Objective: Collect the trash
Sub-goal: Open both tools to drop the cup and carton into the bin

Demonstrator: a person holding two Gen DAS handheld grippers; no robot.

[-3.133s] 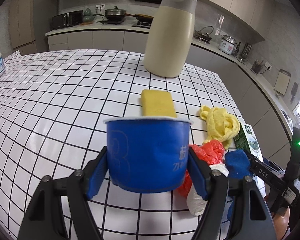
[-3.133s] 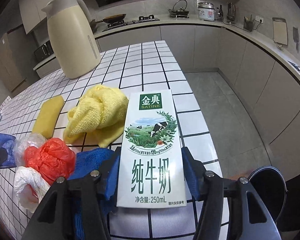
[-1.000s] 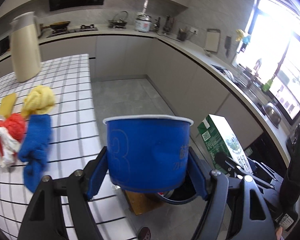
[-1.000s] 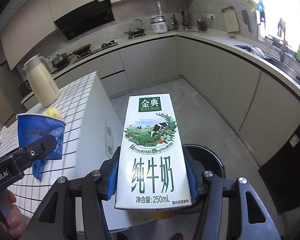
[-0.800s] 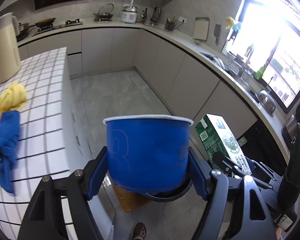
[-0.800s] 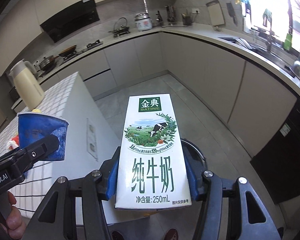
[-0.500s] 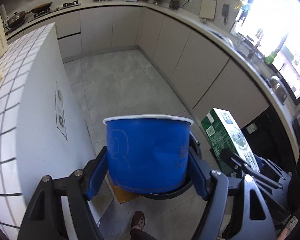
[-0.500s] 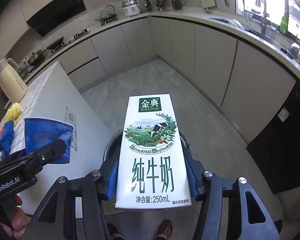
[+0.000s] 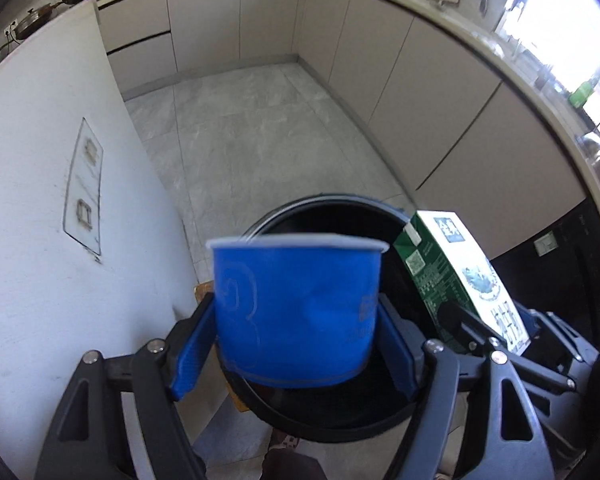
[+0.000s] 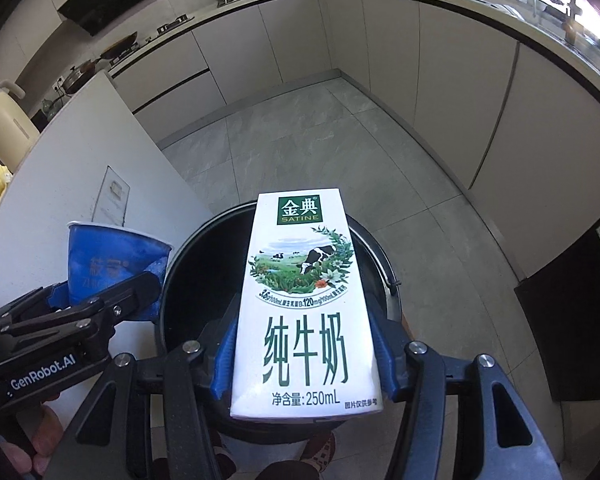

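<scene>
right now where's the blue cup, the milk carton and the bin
blue cup (image 9: 296,312), left wrist view, front wall.
milk carton (image 10: 306,312), right wrist view, printed front face.
bin (image 10: 204,248), right wrist view, dark inner wall left of the carton.

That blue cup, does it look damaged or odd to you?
Yes. The blue cup between the left gripper fingers has a dented, creased wall, clearest in the right wrist view. The milk carton looks undamaged. Both hang above the black bin.
</scene>
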